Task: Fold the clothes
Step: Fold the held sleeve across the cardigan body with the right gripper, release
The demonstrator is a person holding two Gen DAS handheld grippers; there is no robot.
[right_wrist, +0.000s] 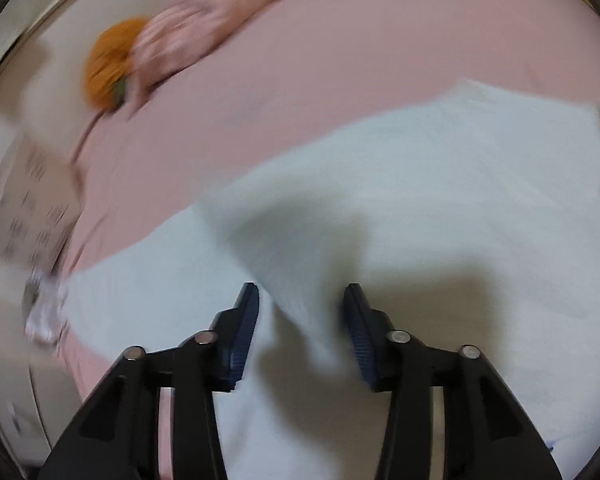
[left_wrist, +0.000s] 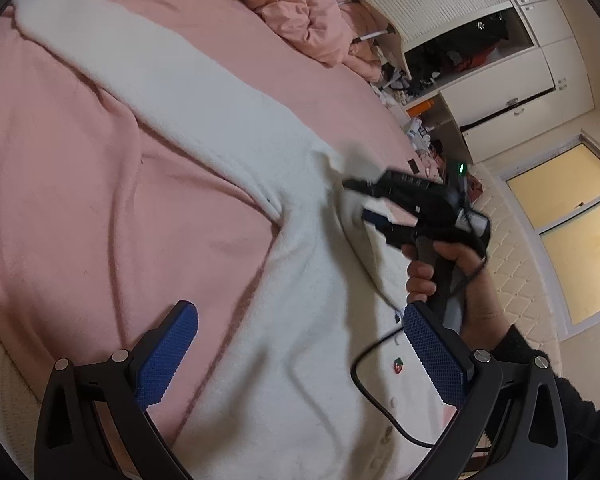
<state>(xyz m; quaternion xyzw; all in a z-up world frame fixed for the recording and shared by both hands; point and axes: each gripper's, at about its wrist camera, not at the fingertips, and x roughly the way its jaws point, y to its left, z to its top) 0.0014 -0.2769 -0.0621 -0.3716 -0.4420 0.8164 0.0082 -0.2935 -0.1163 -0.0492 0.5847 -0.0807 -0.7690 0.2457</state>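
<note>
Left wrist view: white cardigan (left_wrist: 300,260) spread mid-frame across pink bedsheet (left_wrist: 80,200).
Left gripper (left_wrist: 300,344) released; right gripper (right_wrist: 300,332) parted, loose fold of cardigan between pads.

White fleece cardigan (left_wrist: 292,320) lies spread flat, front up, on the pink bedsheet (left_wrist: 80,200). One sleeve (left_wrist: 140,80) extends straight from the body across the sheet towards the crumpled pink bedding at its far end. Small strawberry emblem (left_wrist: 398,365) and pale buttons visible on the front. In the right wrist view, a raised flap of the cardigan (right_wrist: 300,312) stands up off the sheet; detail blurred.
</note>
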